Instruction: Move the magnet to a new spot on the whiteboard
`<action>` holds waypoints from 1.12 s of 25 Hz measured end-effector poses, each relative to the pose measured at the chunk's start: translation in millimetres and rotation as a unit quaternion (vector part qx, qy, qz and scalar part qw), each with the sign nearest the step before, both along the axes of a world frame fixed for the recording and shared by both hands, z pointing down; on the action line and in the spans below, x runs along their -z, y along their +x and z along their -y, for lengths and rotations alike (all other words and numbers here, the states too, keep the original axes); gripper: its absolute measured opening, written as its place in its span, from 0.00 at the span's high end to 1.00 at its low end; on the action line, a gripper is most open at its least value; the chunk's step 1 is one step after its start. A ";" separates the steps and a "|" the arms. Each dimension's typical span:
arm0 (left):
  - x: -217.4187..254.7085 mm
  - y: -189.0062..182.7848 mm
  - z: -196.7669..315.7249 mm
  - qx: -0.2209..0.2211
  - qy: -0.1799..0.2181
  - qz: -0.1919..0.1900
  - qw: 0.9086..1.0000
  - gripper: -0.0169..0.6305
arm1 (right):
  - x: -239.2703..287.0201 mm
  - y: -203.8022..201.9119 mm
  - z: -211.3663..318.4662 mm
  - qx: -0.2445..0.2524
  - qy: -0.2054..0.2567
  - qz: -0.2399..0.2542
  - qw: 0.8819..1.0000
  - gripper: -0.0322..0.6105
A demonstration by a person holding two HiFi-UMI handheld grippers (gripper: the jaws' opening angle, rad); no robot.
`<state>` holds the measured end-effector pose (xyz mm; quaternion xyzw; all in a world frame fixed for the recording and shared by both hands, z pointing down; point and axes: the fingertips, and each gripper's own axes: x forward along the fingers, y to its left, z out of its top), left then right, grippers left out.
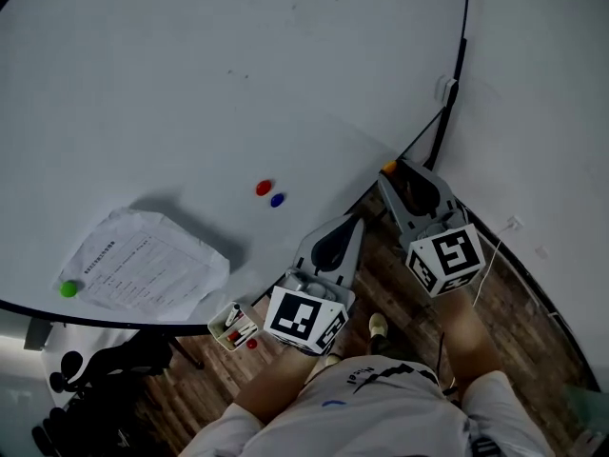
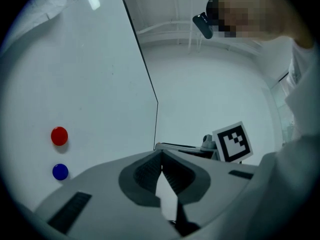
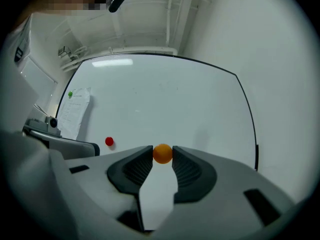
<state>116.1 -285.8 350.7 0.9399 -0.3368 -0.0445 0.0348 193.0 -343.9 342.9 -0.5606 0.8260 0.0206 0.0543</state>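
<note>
Pinching the orange magnet (image 3: 162,154) at the edge of the whiteboard (image 3: 165,99) with the right gripper (image 3: 162,151).
The left gripper (image 2: 161,156) has its jaws pressed together, empty; red magnet (image 1: 264,188) just beside blue magnet (image 1: 277,199).

Wood-plank floor (image 1: 533,322) lay below the right gripper (image 1: 390,171). A plain white wall (image 1: 542,84) rose to its right. Dark furniture (image 1: 95,379), of unclear kind, stood far to its left.
</note>
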 end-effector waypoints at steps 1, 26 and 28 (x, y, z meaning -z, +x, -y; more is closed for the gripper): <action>-2.5 1.5 5.4 0.005 -0.001 0.002 1.000 0.95 | -4.3 1.2 8.0 0.005 -0.003 0.001 1.000 0.75; -33.6 -3.7 96.7 0.081 -0.028 0.041 0.995 0.96 | -58.0 -11.3 150.9 0.069 -0.041 0.025 0.996 0.75; -34.1 -2.4 97.3 0.079 -0.029 0.042 0.996 0.96 | -57.9 -11.6 150.6 0.072 -0.042 0.026 0.996 0.75</action>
